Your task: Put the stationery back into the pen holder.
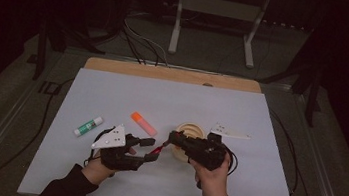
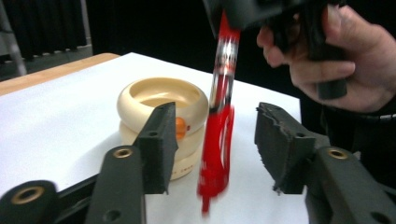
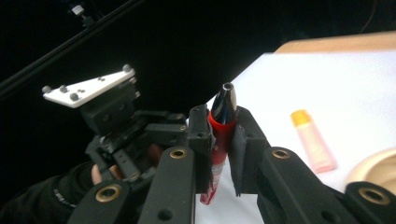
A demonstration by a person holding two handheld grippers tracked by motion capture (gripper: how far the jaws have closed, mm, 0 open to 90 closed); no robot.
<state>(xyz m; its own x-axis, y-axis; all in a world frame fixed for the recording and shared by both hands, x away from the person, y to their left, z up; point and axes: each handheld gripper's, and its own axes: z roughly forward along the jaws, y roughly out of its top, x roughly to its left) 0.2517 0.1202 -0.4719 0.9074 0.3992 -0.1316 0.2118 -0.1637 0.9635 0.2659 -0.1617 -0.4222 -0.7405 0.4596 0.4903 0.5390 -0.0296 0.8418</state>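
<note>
Pen: we see a red pen (image 3: 219, 140) clamped between the jaws of the right gripper (image 3: 219, 144), its silver tip pointing up past the pads. In the left gripper view its red body (image 2: 217, 154) hangs blurred between the left jaws, above the white sheet.

Right gripper: pressed tight on the pen, held over the near middle of the table (image 1: 172, 98), just in front of the cream holder.

Left gripper: the left gripper (image 2: 215, 149) has its jaws apart on either side of the pen; neither pad presses on it as far as we can tell.

Progress: we judge the pen has passed to the right gripper's hold and the left has let go. What is left, by our reading, is carrying it to the holder and dropping it in.

Holder: a cream ring-shaped holder (image 1: 188, 132) stands just beyond the right gripper, toward the right of centre; its mouth looks open.

Around: an orange tube (image 1: 143, 123) lies left of the holder, a green-and-white glue stick (image 1: 88, 126) nearer the left edge, a white flat part (image 1: 229, 131) to the right.

In the way: the left gripper sits close under the pen; we think it should draw back first.
</note>
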